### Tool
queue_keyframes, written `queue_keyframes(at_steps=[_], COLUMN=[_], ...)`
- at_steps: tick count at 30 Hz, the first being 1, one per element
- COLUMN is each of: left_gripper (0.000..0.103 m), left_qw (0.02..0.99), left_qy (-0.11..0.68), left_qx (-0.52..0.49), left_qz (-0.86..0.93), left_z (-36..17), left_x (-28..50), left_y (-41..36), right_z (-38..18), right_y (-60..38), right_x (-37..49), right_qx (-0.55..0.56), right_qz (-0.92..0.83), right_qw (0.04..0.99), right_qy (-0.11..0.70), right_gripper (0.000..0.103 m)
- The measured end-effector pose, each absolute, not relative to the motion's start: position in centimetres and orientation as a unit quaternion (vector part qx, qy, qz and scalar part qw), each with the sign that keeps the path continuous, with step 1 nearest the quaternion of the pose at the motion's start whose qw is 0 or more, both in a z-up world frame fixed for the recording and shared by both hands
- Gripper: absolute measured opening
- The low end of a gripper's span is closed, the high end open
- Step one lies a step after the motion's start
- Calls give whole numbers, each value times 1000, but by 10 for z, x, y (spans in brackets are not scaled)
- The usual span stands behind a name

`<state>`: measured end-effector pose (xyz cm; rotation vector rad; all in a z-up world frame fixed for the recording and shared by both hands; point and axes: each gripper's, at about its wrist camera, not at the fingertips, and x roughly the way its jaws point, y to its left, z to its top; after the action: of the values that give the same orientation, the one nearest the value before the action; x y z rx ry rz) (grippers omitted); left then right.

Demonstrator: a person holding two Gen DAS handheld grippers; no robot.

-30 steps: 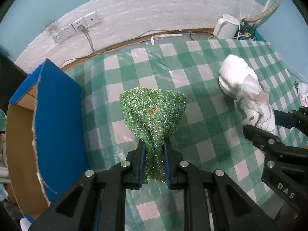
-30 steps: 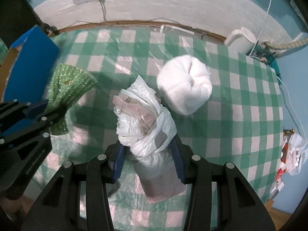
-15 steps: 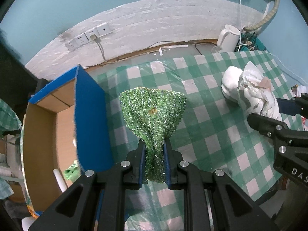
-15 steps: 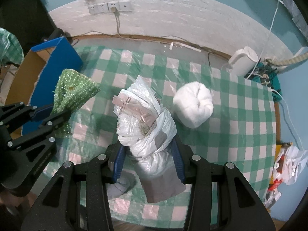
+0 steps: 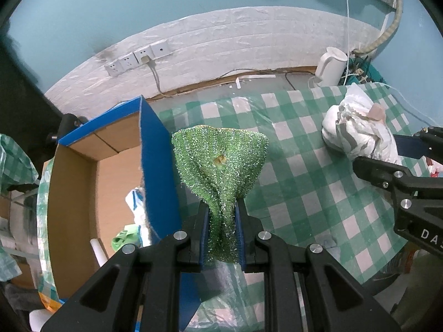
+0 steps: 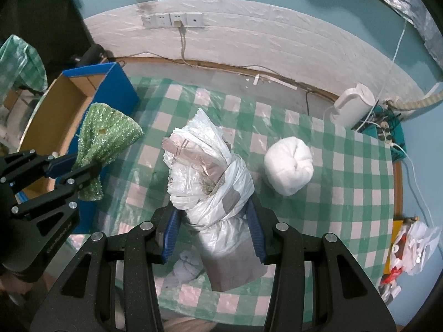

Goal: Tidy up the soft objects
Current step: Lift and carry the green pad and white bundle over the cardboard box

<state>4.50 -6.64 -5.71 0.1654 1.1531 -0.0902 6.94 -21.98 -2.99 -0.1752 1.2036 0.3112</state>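
My left hand-held gripper (image 5: 221,232) was clamped on the green sparkly cloth (image 5: 221,163), held above the desk (image 5: 304,193) just beside the blue cardboard box (image 5: 157,160). My right hand-held gripper (image 6: 213,232) squeezed the plastic-wrapped bundle (image 6: 205,177), the white soft ball (image 6: 289,164) lying farther from the box.

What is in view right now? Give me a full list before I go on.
Sparkly cloth: one, green, pinched in the left gripper, above the table.
Plastic-wrapped bundle: one, white and grey, clamped in the right gripper.
Soft ball: one, white, lying on the tablecloth.
Cardboard box: one, blue outside, brown inside, open, at the table's left edge.
Tablecloth: one, green and white checks.
Kettle: one, white, far right corner.
Wall sockets: one row, white.
Left gripper: black, shut.
Right gripper: black, shut.
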Motion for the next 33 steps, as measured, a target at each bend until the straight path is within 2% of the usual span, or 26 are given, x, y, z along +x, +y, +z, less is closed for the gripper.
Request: queue_keyframes(at_steps=[33], left_gripper=[17], left_qw=[850], left_qy=[527], left_qx=[20], left_qz=[18], left_z=[-41], left_x=[23], left_y=[40], right_z=[-10], right_y=[-102], right_x=[69], right_qx=[-122], right_qz=[217], right_qw=[799], right_qy=[548], right_gripper=[44])
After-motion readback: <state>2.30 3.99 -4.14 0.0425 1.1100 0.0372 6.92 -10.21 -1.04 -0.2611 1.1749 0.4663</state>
